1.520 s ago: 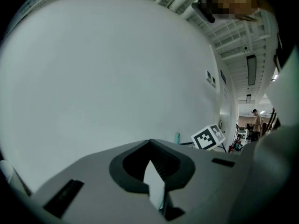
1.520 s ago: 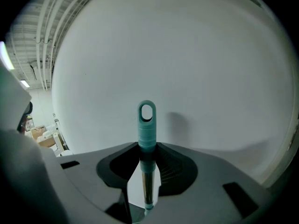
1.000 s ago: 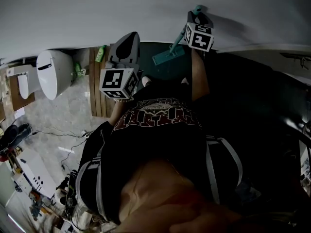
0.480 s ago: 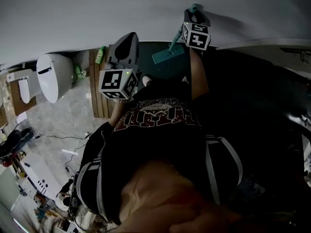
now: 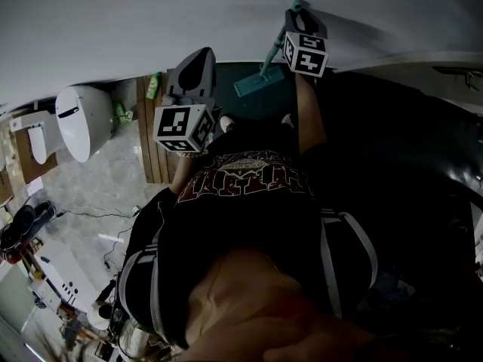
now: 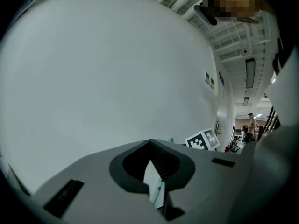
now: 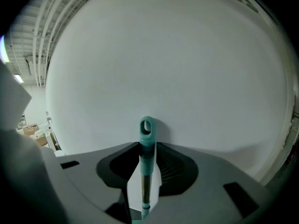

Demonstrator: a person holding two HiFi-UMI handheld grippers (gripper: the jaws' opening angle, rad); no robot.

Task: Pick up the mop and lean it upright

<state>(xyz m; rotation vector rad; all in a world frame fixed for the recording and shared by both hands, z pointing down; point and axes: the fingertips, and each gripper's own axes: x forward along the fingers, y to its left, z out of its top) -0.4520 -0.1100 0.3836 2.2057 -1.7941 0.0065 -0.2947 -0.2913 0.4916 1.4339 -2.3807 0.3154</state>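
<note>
The mop has a teal handle and a flat teal head resting on the dark floor by the white wall. My right gripper is shut on the handle's upper end. In the right gripper view the handle stands upright between the jaws of that gripper, and its loop end pokes out close to the wall. My left gripper hovers left of the mop, apart from it, pointing at the wall. In the left gripper view this gripper is shut with nothing held.
A white toilet stands at the left, with a green bottle and wooden slats beside it. Cables and clutter lie on the pale floor at lower left. The white wall fills the top. A person stands far down the corridor.
My right gripper and the mop handle have shifted slightly up, closer to the wall, and the mop head has followed. The left gripper has hardly moved.
</note>
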